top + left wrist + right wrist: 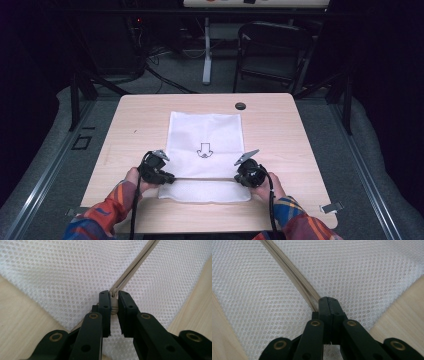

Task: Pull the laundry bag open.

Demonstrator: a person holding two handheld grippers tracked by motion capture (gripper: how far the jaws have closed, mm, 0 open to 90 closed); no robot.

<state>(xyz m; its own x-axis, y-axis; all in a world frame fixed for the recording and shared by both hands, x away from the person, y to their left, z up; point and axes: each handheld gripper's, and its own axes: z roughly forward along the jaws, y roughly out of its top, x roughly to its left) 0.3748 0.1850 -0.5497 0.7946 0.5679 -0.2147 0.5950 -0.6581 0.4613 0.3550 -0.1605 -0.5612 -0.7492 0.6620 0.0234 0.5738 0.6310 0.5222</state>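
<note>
- Here, a white mesh bag (205, 150) lies flat in the middle of the wooden surface (280, 130), its zip (292, 272) running across the near end.
- The left gripper (114, 302) has its jaws nearly closed on the zip pull (114, 300).
- The right gripper (328, 305) has its jaws pressed together, pinching the bag at the zip's other end.

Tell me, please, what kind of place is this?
Probably a lab or recording workspace, not a home. A light wooden table stands between dark metal frame posts, cables trail over the grey floor, and a black folding chair waits behind. A white mesh bag lies on the table.
</note>
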